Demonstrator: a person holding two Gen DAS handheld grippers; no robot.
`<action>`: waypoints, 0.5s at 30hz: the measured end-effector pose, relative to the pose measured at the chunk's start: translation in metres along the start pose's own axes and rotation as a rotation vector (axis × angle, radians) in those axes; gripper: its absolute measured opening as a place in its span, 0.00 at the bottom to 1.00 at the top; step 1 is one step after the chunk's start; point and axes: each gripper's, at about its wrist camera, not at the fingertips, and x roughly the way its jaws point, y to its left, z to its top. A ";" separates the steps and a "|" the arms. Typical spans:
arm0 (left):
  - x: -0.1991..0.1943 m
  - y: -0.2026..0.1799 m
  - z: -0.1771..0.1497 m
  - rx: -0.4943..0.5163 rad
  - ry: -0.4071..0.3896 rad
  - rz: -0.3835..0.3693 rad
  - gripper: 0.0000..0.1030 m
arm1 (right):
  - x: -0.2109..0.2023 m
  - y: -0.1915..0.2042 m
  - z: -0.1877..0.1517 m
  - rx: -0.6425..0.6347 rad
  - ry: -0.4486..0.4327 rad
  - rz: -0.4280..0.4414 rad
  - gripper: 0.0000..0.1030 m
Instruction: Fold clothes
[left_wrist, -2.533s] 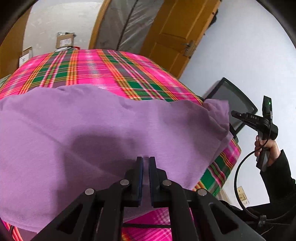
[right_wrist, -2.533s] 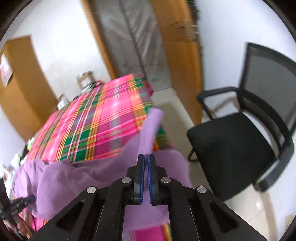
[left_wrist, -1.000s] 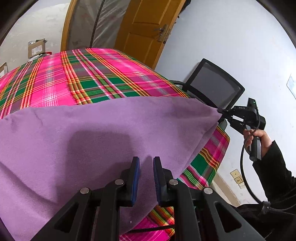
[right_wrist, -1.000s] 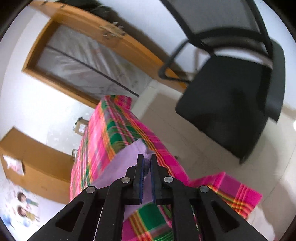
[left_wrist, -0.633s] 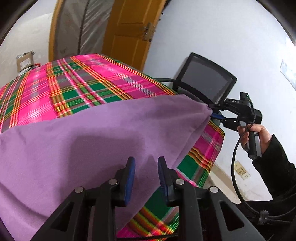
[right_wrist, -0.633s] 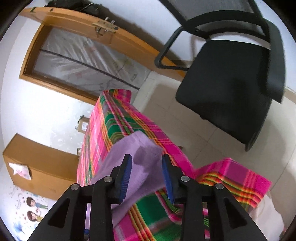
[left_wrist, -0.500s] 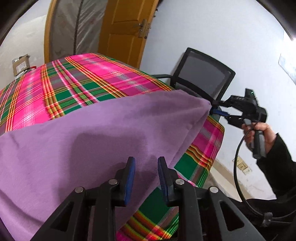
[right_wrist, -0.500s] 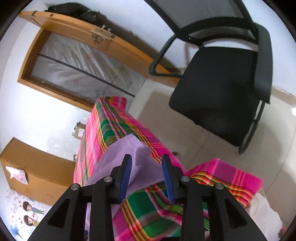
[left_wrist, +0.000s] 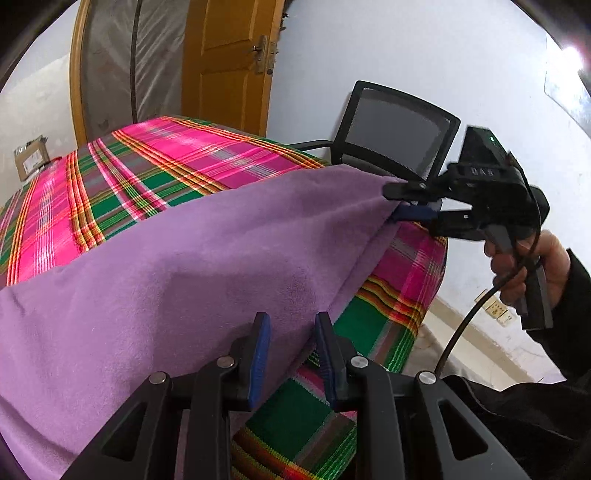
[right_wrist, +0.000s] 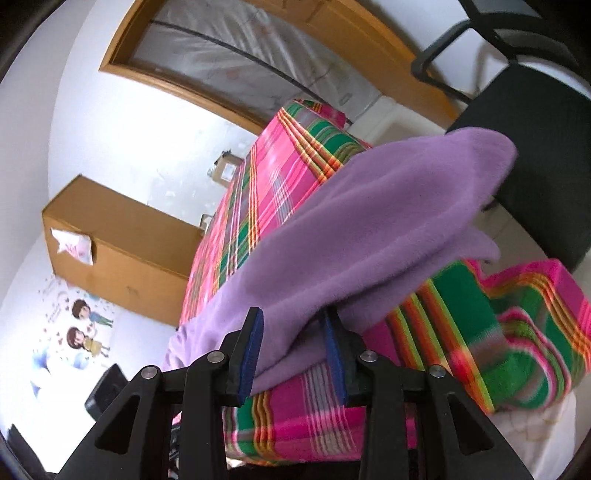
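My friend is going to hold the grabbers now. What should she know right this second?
Left gripper: open, purple cloth between its fingers, not pinched.
Right gripper: open too, the cloth's corner draped between its fingers.
The purple cloth lies on the plaid-covered table, one corner hanging over the edge.
Done: looks folded over once; two layers show at the corner.
Left: regrip, fold again, smooth flat.

Walls (left_wrist: 369, 55): white
Door (left_wrist: 229, 62): orange wood
Chair (left_wrist: 397, 134): black mesh
Cabinet (right_wrist: 118, 251): wooden
Floor (left_wrist: 476, 354): pale tile

Showing: one purple cloth (left_wrist: 192, 258), one plaid-covered surface (left_wrist: 155, 166), two tongs (left_wrist: 291, 350) (right_wrist: 291, 347), one black chair (left_wrist: 399, 140), one wooden door (left_wrist: 229, 62).
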 end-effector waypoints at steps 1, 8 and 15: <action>0.001 -0.001 0.000 0.004 -0.001 0.004 0.25 | 0.001 0.002 0.001 -0.012 0.000 -0.004 0.33; 0.002 -0.005 0.000 0.033 0.004 -0.001 0.10 | -0.004 0.006 -0.006 -0.030 -0.012 -0.009 0.02; -0.022 -0.005 0.002 0.037 -0.060 -0.051 0.02 | -0.020 -0.010 -0.010 0.043 -0.021 -0.012 0.02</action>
